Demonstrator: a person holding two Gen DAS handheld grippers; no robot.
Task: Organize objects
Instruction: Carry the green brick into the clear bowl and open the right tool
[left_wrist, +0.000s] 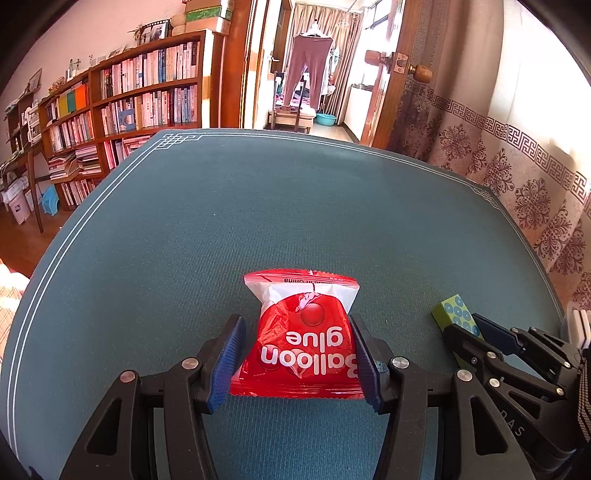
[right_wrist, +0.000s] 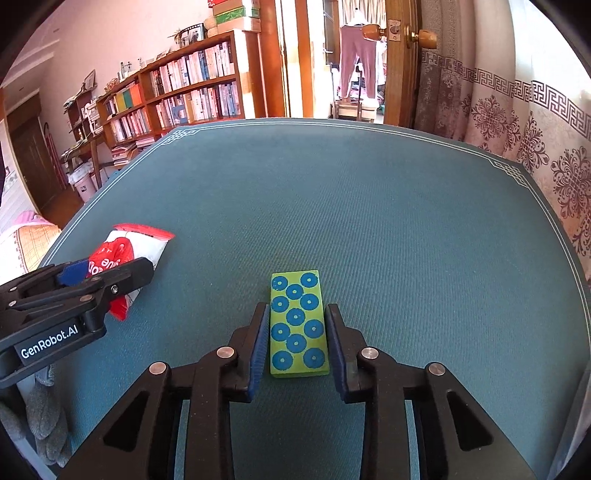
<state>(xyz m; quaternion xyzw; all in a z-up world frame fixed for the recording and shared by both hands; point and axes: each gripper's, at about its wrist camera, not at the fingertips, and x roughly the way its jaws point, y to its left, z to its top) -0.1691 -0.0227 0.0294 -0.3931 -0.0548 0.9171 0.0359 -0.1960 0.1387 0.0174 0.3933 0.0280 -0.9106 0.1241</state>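
A red and white "Balloon glue" packet (left_wrist: 303, 339) lies on the teal table mat (left_wrist: 258, 206), between the fingers of my left gripper (left_wrist: 297, 332). The right pad touches the packet's edge; a narrow gap shows at the left pad. A green block with blue circles (right_wrist: 298, 325) lies flat between the fingers of my right gripper (right_wrist: 297, 317), with small gaps on both sides. Each gripper shows in the other's view: the right gripper (left_wrist: 476, 328) around the block (left_wrist: 456, 312), the left gripper (right_wrist: 107, 271) around the packet (right_wrist: 136, 245).
The mat (right_wrist: 369, 206) covers the table to its edges. A patterned curtain (left_wrist: 517, 155) hangs along the right side. A bookshelf (left_wrist: 129, 99) and an open doorway (left_wrist: 314, 74) lie beyond the far edge. A grey cloth (right_wrist: 48, 417) hangs at the near left.
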